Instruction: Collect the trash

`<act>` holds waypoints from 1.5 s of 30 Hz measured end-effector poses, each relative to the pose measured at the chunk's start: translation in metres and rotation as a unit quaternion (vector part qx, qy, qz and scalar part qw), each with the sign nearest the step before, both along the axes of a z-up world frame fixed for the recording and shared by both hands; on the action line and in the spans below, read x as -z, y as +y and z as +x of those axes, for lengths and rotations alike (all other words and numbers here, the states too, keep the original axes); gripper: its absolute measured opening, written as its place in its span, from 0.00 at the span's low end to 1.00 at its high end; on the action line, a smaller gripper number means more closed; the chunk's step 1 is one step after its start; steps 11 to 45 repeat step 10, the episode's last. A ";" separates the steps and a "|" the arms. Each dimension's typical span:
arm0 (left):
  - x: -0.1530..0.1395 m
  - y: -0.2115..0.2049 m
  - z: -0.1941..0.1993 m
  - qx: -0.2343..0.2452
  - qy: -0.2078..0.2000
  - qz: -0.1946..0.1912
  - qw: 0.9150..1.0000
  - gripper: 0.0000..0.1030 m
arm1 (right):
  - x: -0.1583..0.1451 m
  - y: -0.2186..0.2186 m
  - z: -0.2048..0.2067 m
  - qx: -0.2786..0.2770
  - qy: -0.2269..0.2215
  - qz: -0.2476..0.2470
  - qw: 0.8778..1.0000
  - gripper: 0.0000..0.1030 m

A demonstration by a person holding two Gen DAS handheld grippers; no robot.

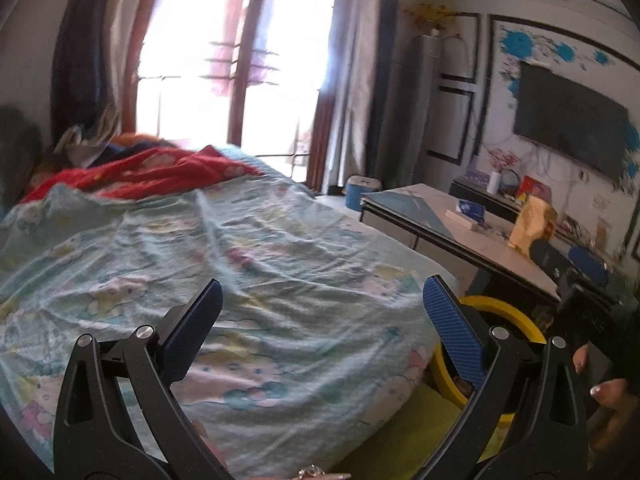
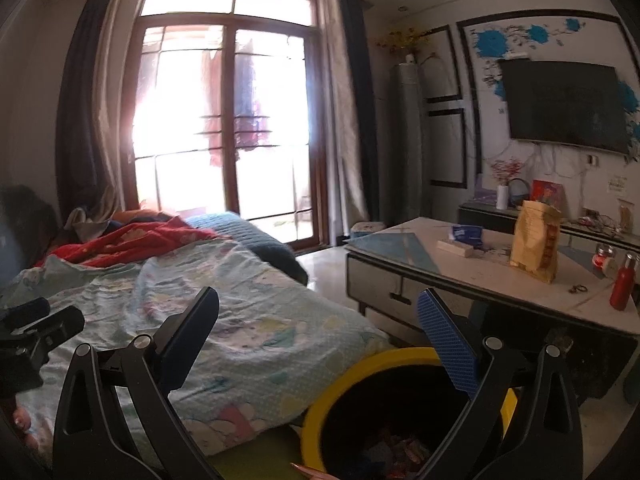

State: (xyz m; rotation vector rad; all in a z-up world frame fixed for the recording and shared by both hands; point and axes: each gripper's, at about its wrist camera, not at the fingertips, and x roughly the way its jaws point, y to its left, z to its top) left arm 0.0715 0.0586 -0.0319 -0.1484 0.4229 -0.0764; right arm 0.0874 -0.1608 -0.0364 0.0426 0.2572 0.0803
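Observation:
A yellow-rimmed black trash bin (image 2: 360, 376) stands on the floor by the bed's near corner, with crumpled wrappers (image 2: 404, 456) inside; it also shows in the left wrist view (image 1: 496, 312). My right gripper (image 2: 320, 304) is open and empty, above the bin's far rim. My left gripper (image 1: 324, 292) is open and empty, over the bed's patterned sheet (image 1: 240, 260). The right gripper's body (image 1: 580, 276) shows at the right edge of the left wrist view. A yellow paper bag (image 2: 536, 240) stands on the low table (image 2: 500, 276).
A red bottle (image 2: 622, 288), a small box (image 2: 456, 248), a blue pack (image 2: 466, 234) and small items lie on the table. A red blanket (image 2: 140, 240) is heaped at the bed's far end. A TV (image 2: 564, 108), a glass door (image 2: 224, 128) and a small blue bin (image 2: 366, 230) lie beyond.

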 end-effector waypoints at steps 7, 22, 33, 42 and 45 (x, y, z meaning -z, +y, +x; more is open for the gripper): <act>-0.003 0.164 -0.016 -0.201 0.055 -0.018 0.978 0.89 | -0.018 0.143 0.055 -0.162 0.105 0.002 0.981 0.94; 0.019 0.252 -0.028 -0.305 0.128 -0.021 0.944 0.89 | 0.000 0.251 0.076 -0.258 0.195 -0.019 0.946 0.94; 0.019 0.252 -0.028 -0.305 0.128 -0.021 0.944 0.89 | 0.000 0.251 0.076 -0.258 0.195 -0.019 0.946 0.94; 0.019 0.252 -0.028 -0.305 0.128 -0.021 0.944 0.89 | 0.000 0.251 0.076 -0.258 0.195 -0.019 0.946 0.94; 0.019 0.252 -0.028 -0.305 0.128 -0.021 0.944 0.89 | 0.000 0.251 0.076 -0.258 0.195 -0.019 0.946 0.94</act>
